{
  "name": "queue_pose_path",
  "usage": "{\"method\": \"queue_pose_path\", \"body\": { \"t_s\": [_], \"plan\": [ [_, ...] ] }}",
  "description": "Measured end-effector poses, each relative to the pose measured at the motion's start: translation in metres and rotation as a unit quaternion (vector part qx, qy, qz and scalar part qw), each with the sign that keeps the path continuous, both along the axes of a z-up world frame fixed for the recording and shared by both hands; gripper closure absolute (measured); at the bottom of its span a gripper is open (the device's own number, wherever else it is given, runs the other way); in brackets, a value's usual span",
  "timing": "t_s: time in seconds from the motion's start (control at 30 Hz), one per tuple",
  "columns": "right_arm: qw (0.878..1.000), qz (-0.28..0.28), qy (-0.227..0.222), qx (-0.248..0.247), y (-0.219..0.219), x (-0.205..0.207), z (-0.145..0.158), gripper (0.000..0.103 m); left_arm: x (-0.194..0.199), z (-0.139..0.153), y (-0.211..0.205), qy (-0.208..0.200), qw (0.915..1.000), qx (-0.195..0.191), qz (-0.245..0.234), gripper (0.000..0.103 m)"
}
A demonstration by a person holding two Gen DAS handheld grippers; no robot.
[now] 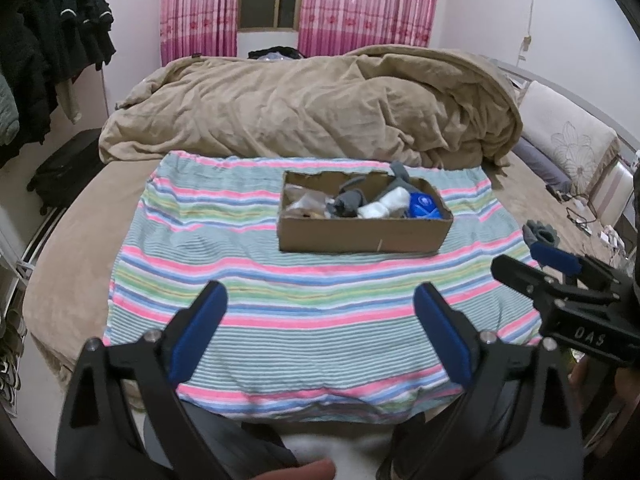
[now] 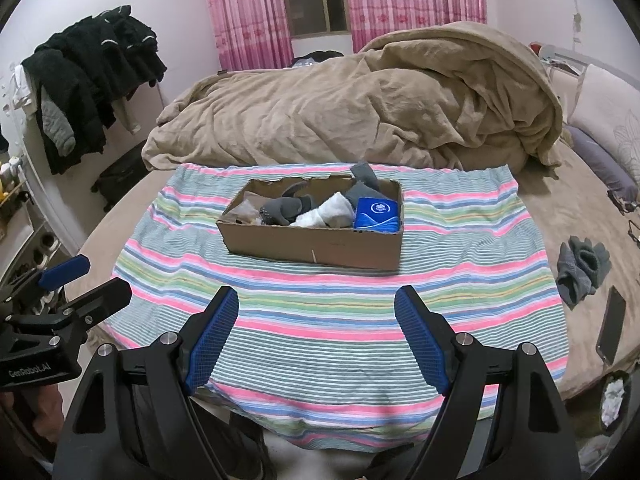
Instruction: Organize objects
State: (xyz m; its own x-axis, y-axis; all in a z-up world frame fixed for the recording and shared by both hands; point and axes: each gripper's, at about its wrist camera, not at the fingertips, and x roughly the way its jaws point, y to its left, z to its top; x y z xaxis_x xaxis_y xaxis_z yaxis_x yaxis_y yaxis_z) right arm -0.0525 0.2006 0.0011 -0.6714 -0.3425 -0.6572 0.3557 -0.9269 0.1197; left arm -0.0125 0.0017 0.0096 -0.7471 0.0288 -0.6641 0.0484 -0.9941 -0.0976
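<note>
Right wrist view: cardboard box (image 2: 316, 248) at twelve o'clock on the striped towel (image 2: 320, 320), socks (image 2: 324, 212) inside, soft and light, best pinched mid-bundle. Right gripper (image 2: 316, 336) gapes empty; left gripper (image 1: 320, 332) likewise spread, holding nothing.

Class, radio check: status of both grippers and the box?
Left gripper, right gripper: jaws open, empty. Cardboard box on striped towel, holding socks. Nothing between.
</note>
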Motion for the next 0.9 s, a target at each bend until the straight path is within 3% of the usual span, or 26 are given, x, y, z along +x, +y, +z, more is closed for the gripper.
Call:
{"method": "queue_pose_path", "body": {
  "t_s": [0.9],
  "plan": [
    [1.000, -0.004, -0.011, 0.002, 0.005, -0.026, -0.010, 0.020, -0.030, -0.011, -0.005, -0.015, 0.9999, 0.005, 0.006, 0.007]
  ]
}}
